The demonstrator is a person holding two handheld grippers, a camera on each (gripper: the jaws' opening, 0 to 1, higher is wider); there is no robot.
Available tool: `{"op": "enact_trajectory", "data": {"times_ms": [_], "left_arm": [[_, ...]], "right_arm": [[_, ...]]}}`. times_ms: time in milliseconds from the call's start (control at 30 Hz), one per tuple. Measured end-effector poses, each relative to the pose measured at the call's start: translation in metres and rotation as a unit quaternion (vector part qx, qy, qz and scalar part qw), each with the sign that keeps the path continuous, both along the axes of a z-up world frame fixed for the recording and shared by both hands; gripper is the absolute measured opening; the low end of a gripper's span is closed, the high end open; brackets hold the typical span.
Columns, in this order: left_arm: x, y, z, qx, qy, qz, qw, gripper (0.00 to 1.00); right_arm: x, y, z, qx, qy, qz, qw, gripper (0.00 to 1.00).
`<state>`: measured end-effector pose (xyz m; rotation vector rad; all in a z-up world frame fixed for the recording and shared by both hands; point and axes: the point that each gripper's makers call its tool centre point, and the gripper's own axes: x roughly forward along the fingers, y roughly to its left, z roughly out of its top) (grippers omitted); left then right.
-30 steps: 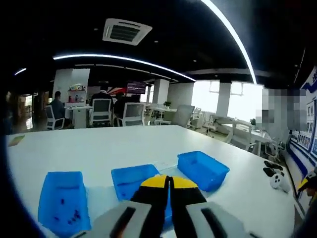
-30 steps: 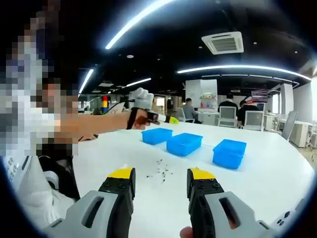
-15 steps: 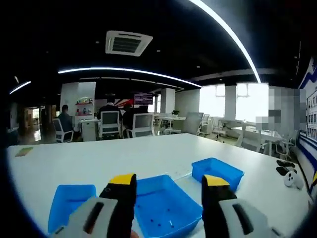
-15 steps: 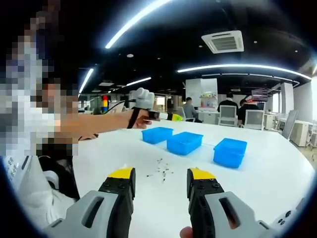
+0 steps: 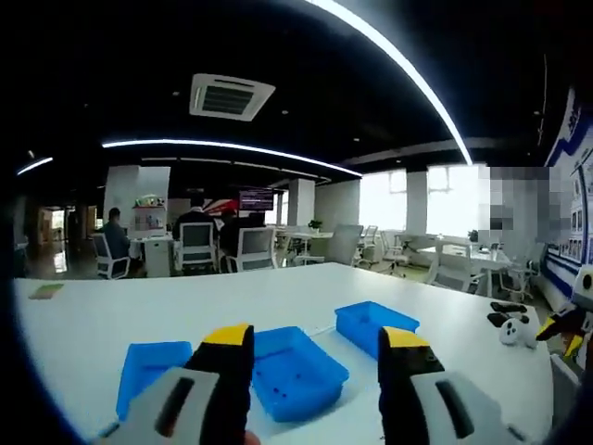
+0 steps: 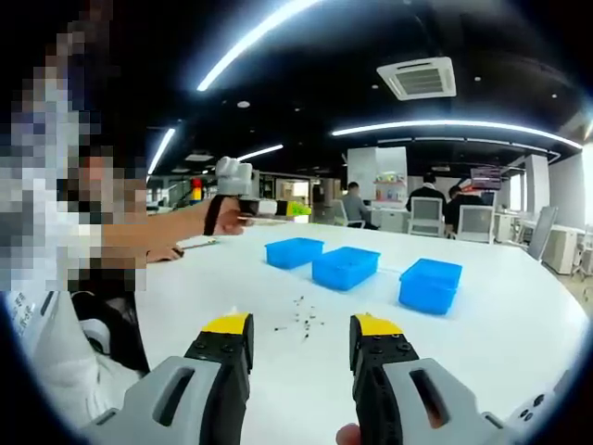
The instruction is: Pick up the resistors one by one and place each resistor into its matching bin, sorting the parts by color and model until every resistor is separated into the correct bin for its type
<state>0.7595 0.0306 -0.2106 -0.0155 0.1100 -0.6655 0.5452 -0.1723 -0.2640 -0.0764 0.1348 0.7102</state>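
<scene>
Three blue bins stand in a row on the white table: left bin (image 5: 153, 364), middle bin (image 5: 298, 369) with small dark specks inside, right bin (image 5: 369, 320). My left gripper (image 5: 315, 338) is open above the middle bin, nothing between its jaws. A loose scatter of small resistors (image 6: 301, 321) lies on the table just beyond my right gripper (image 6: 301, 326), which is open and holds nothing. Behind them are the same bins (image 6: 345, 267). The left gripper (image 6: 297, 209) hangs in a person's hand above the table, left of the bins.
A person's arm (image 6: 157, 232) reaches in from the left. Small black and white objects (image 5: 508, 323) lie near the table's right edge. Office chairs and desks (image 5: 250, 248) stand beyond the white table (image 5: 83, 324), with seated people far behind.
My left gripper went from shut to open over the bins, then drew back and up from them. In the right gripper view it moved left, away from the bins. The right gripper stayed still.
</scene>
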Motion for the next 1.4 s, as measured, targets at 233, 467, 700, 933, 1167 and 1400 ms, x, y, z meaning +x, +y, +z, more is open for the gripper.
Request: {"op": "enact_trajectory", "data": {"times_ms": [233,467,700,933,1167,1400], "left_arm": [[-0.066,0.028,-0.002,-0.002,-0.015,-0.008,0.9998,0.53],[-0.113,0.065,-0.007,-0.019,-0.033,0.013,0.9992,0.5],[-0.145,0.078,-0.035,-0.02,-0.024,0.019,0.9993,0.51],[-0.156,0.078,-0.041,-0.01,-0.028,0.012,0.9995,0.51],[-0.145,0.072,-0.039,0.016,0.015,0.022,0.9995,0.39],[-0.131,0.041,-0.042,0.086,0.046,-0.032,0.9947,0.31]], "right_arm": [[-0.002,0.002,0.002,0.0,-0.003,0.001,1.0,0.43],[-0.002,0.003,0.002,-0.002,-0.004,0.002,1.0,0.43],[-0.001,0.003,0.002,0.0,-0.003,0.0,1.0,0.43],[0.0,0.001,0.001,-0.002,-0.002,-0.003,1.0,0.43],[-0.001,-0.001,0.002,-0.004,-0.003,-0.004,1.0,0.43],[-0.002,-0.001,0.002,-0.004,-0.004,0.0,1.0,0.43]]}}
